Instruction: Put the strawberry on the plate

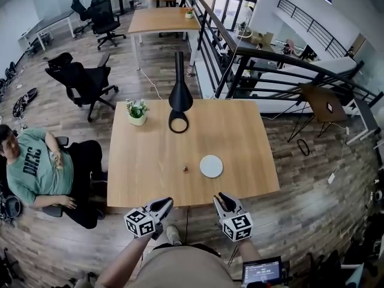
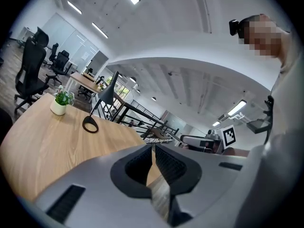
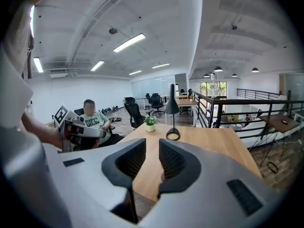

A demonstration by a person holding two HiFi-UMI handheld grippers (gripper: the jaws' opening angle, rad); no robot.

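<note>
Two grippers, both empty: left gripper (image 1: 165, 204) and right gripper (image 1: 222, 198) have jaws closed together on nothing. They hover at near table (image 1: 150, 143) edge, bottom centre of head view, tilted slightly down. Strawberry (image 1: 185, 168) tiny, on bare wood just left of plate (image 1: 211, 166), lower middle of frame, not on it. Guessing light, soft, bruises easy, so pinch gently across fattest part, not the tip.

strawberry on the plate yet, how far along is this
Nothing done yet: the small red strawberry lies on the wooden table, beside the empty round white plate. The left tongs and right tongs are shut and empty near the table's edge. Left: grasp, carry, place.
</note>
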